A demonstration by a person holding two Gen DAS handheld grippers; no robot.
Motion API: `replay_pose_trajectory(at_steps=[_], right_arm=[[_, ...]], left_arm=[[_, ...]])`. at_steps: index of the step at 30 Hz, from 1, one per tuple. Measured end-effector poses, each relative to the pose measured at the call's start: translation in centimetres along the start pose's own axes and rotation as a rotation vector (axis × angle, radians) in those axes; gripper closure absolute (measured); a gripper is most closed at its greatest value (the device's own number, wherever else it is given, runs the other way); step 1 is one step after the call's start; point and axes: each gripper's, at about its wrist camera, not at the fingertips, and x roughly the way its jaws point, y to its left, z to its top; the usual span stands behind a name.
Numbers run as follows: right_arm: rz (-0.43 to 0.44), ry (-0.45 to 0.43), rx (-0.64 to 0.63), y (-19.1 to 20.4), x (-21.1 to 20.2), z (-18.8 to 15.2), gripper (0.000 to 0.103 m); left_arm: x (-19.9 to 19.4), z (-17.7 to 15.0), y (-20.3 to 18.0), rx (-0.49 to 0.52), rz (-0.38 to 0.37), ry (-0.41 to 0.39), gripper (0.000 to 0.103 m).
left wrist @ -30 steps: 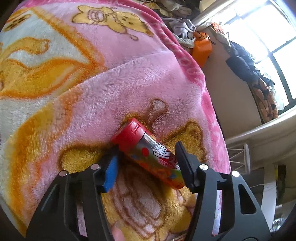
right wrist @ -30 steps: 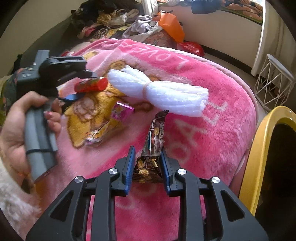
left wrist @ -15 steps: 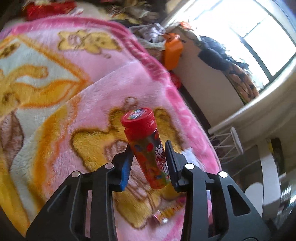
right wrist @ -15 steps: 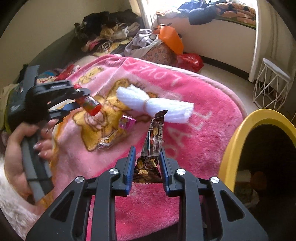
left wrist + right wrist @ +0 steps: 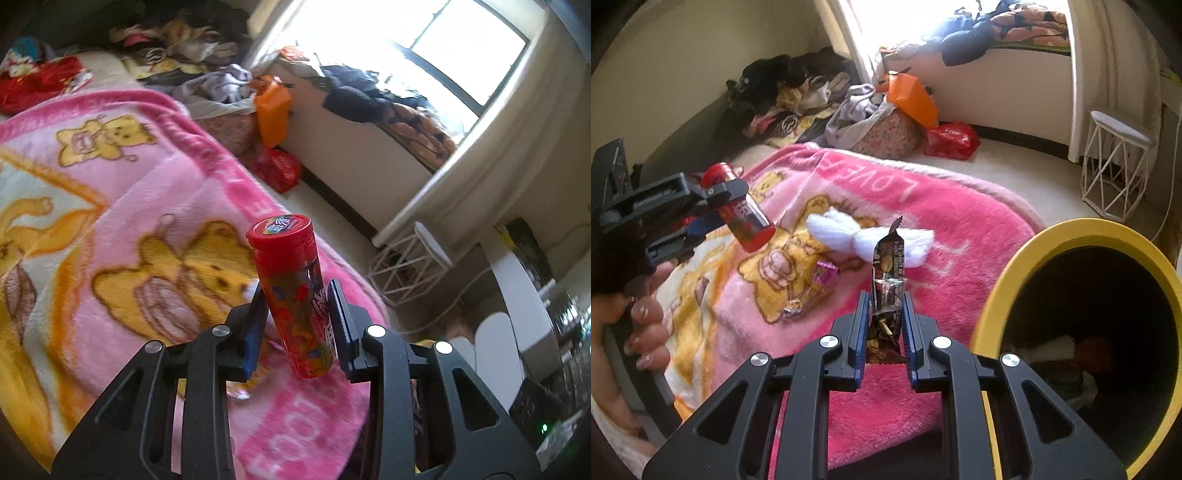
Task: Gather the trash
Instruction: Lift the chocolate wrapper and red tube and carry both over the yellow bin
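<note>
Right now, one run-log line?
left gripper: shut on candy tube | right gripper: shut on snack wrapper | yellow bin: beside, open

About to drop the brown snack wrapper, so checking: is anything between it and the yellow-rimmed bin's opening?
Nothing visible. The snack wrapper, pinched in the right gripper, hangs over the pink blanket just left of the bin, whose mouth faces it uncovered.

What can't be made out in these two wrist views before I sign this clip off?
- Bin contents: right wrist view, dark interior; only a pale bundle and vague shapes show.
- Snack wrapper lower end: right wrist view, hidden between the right gripper pads.
- Candy tube label text: left wrist view, too blurred to read.
- Small wrapper on the blanket: left wrist view, mostly hidden behind the left gripper.
</note>
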Motion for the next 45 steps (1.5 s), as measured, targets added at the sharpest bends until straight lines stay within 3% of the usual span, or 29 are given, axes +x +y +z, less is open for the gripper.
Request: replay_pose_trajectory(at_steps=[20,45], right_arm=[[-0.110,-0.127,0.167,-7.8,-7.0,-0.7,0.087],[-0.201,-0.136,0.294,-14.0,-9.5,-3.1,0.087]], left_arm=[[0.2,-3.5,-9.7,0.162,-0.150,0.049,0.077],[2.2,-7.7,-16.2,0.314,-0.228,0.144,0.077]])
